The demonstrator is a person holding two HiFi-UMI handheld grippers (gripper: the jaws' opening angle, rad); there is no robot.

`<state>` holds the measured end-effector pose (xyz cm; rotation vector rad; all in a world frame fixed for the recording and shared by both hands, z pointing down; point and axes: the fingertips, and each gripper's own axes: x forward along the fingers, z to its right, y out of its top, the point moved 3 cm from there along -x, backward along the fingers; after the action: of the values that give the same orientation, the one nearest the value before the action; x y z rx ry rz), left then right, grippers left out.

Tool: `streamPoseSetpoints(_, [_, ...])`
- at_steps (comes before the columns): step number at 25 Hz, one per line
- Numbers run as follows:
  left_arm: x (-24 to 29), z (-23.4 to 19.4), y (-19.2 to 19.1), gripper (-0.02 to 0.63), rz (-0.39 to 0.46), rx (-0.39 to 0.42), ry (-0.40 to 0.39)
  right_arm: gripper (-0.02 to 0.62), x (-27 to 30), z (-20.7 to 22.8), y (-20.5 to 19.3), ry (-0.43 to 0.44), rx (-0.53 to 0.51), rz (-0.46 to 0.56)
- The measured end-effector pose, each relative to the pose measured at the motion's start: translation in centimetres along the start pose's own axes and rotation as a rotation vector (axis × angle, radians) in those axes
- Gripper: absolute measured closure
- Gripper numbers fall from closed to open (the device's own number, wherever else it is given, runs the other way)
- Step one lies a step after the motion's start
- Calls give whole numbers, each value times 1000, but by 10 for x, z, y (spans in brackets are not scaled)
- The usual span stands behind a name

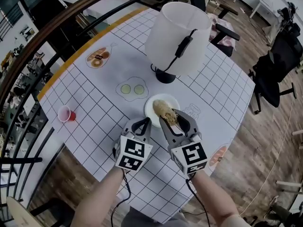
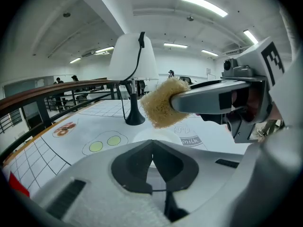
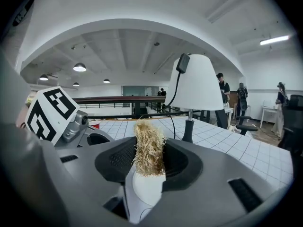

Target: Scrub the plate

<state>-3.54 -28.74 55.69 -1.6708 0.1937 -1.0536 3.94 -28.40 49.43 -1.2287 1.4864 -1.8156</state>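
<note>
Holding my right gripper (image 1: 171,117) (image 3: 149,150) over the small round white plate (image 1: 152,106) (image 2: 147,135) (image 3: 146,191), I have its jaws clamped on a tan fibrous scrubbing pad (image 1: 165,110) (image 2: 163,103) (image 3: 149,148). The pad stands upright between them, its frayed top above the tips and its lower end down by the plate's face; I cannot tell whether it touches. My left gripper (image 1: 147,122) (image 2: 152,144) sits just beside the right one, its jaws drawn together on the plate's near rim, with a sliver of white showing between the pads. The plate lies on the white grid-printed table (image 1: 94,96), straight ahead of both sets of jaws. Past the plate stands a white-shaded table lamp with a black base (image 1: 176,37) (image 2: 132,60) (image 3: 196,84), a black cord switch hanging against its shade. Well off to the left of the left jaws, a small red plastic cup (image 1: 65,113) rests near the table edge
</note>
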Motion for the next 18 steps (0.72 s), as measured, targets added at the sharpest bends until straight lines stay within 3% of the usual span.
streamPoseSetpoints(6, [33, 0, -21, 592, -69, -2, -53, 443, 37, 9, -30, 50, 57, -42])
streamPoseSetpoints(12, [48, 5, -35, 592, -118, -10, -54, 443, 58, 5, -47, 117, 39, -107])
streamPoseSetpoints(18, [56, 12, -46, 592, -154, 13, -61, 443, 67, 10, -70, 105, 7, -184])
